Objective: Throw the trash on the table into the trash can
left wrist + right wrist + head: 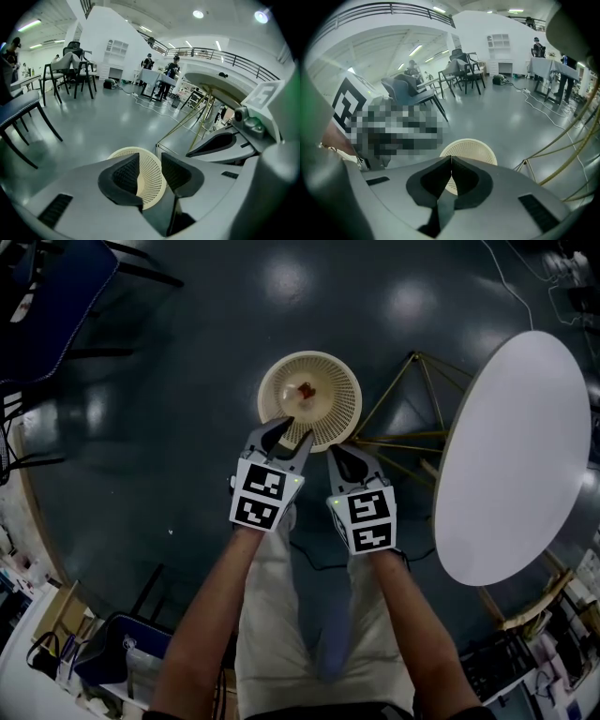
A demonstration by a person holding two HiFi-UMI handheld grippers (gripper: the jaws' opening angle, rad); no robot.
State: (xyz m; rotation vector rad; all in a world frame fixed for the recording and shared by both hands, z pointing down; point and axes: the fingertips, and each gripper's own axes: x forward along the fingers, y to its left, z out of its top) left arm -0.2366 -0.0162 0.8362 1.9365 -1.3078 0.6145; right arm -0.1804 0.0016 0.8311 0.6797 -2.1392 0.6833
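A cream mesh trash can [323,413] stands on the dark floor, with a small reddish scrap [306,388] lying inside it. My left gripper [289,435] hangs over the can's near rim, jaws open and nothing between them. In the left gripper view the can [151,182] shows through the gap of that gripper [150,165]. Just right of the can, my right gripper [337,456] is shut and empty. From the right gripper view the can [471,146] sits just beyond the shut right gripper [451,165].
A white round table [511,456] on gold wire legs [412,413] stands to the right of the can. A blue chair [56,296] is at the far left, and a dark bag [122,652] lies near my feet. More chairs [70,70] and people stand in the distance.
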